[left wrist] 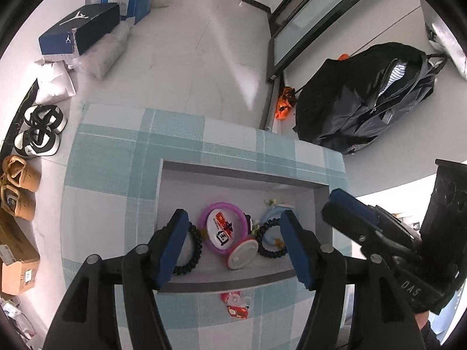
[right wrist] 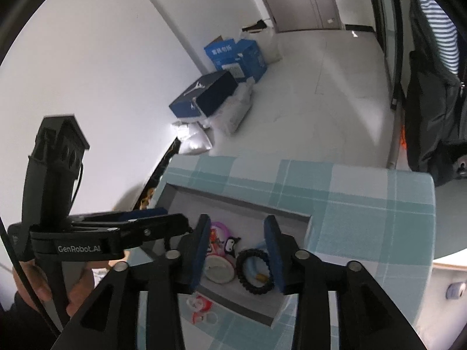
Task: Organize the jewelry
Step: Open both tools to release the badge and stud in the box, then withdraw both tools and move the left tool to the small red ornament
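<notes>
Both claws hover over the grey tray [left wrist: 319, 201] on the checked worktop [left wrist: 116, 157]. Left claw [left wrist: 235, 250] and right claw [right wrist: 238, 255] part-open, empty. Black bead bracelets [right wrist: 252, 274], pink ring [left wrist: 223, 227] inside the tray.

Grey tray [left wrist: 175, 180] on checked cloth holds jewelry: two black bead bracelets [left wrist: 189, 250] [left wrist: 270, 240] flat, purple ring [left wrist: 221, 227] around printed badge, pale blue ring [left wrist: 273, 214], white round piece [left wrist: 242, 253] tilted.
</notes>
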`<state>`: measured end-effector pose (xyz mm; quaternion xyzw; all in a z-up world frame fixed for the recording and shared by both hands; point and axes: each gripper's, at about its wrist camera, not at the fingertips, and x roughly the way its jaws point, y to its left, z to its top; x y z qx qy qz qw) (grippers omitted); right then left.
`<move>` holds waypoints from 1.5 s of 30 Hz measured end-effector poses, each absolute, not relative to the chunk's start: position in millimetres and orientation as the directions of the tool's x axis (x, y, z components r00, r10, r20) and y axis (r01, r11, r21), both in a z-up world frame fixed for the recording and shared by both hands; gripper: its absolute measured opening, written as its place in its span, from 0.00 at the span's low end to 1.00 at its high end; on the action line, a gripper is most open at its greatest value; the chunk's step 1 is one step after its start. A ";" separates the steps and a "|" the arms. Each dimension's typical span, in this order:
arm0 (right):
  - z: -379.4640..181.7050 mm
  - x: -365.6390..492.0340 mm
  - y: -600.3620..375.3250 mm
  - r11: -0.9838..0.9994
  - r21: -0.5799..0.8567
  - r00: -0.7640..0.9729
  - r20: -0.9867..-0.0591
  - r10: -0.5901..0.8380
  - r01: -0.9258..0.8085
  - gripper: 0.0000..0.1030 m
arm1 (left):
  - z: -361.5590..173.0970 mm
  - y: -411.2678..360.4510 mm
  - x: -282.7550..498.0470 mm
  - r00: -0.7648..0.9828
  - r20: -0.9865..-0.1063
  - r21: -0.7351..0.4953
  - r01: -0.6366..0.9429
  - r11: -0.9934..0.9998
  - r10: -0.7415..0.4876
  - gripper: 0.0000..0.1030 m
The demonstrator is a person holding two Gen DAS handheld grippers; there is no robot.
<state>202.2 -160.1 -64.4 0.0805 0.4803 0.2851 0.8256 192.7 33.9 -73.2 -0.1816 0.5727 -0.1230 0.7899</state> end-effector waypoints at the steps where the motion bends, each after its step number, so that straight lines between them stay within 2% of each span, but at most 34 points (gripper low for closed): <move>1: -63.2 202.1 -162.2 0.825 0.409 0.383 -0.743 0.549 -0.390 0.44 | -71.8 33.8 190.8 0.321 -0.863 -0.414 -0.010 0.910 -0.389 0.59; 7: -57.4 200.2 -168.6 0.834 0.402 0.410 -0.735 0.540 -0.377 0.47 | -61.0 31.7 179.9 0.386 -0.868 -0.339 0.001 0.941 -0.313 0.59; 11: -52.1 196.9 -168.5 0.838 0.398 0.421 -0.732 0.535 -0.374 0.62 | -50.4 33.3 167.0 0.434 -0.862 -0.291 0.000 0.957 -0.262 0.59; 13: -48.0 193.4 -167.3 0.834 0.394 0.428 -0.724 0.541 -0.387 0.63 | -43.1 31.6 160.1 0.472 -0.854 -0.243 0.015 0.970 -0.221 0.59; 15: -42.0 186.7 -166.1 0.833 0.374 0.447 -0.714 0.540 -0.408 0.70 | -38.1 31.4 154.9 0.501 -0.843 -0.214 0.017 0.977 -0.194 0.59; 21: -30.2 165.7 -166.7 0.813 0.369 0.463 -0.682 0.566 -0.451 0.79 | -33.3 36.4 135.4 0.545 -0.820 -0.215 -0.012 0.977 -0.173 0.59; 26: -20.3 144.2 -170.2 0.817 0.347 0.490 -0.667 0.561 -0.461 0.84 | -35.5 30.5 113.4 0.554 -0.827 -0.110 0.001 0.994 -0.092 0.59; 30: -15.5 130.3 -170.2 0.813 0.331 0.500 -0.658 0.563 -0.479 0.92 | -38.1 31.8 101.2 0.555 -0.827 -0.106 0.004 0.994 -0.090 0.61; 34: -18.6 118.4 -172.4 0.805 0.346 0.490 -0.655 0.575 -0.482 0.92 | -50.6 24.3 84.1 0.562 -0.825 -0.047 0.025 0.999 -0.053 0.62; 39: -33.0 108.3 -186.8 0.825 0.382 0.487 -0.672 0.557 -0.416 0.94 | -84.4 10.7 72.5 0.448 -0.884 -0.117 0.061 0.991 -0.132 0.62; 45: -38.8 98.2 -195.7 0.798 0.449 0.460 -0.654 0.600 -0.403 0.94 | -101.8 -9.9 76.2 0.416 -0.897 -0.112 0.121 0.986 -0.153 0.62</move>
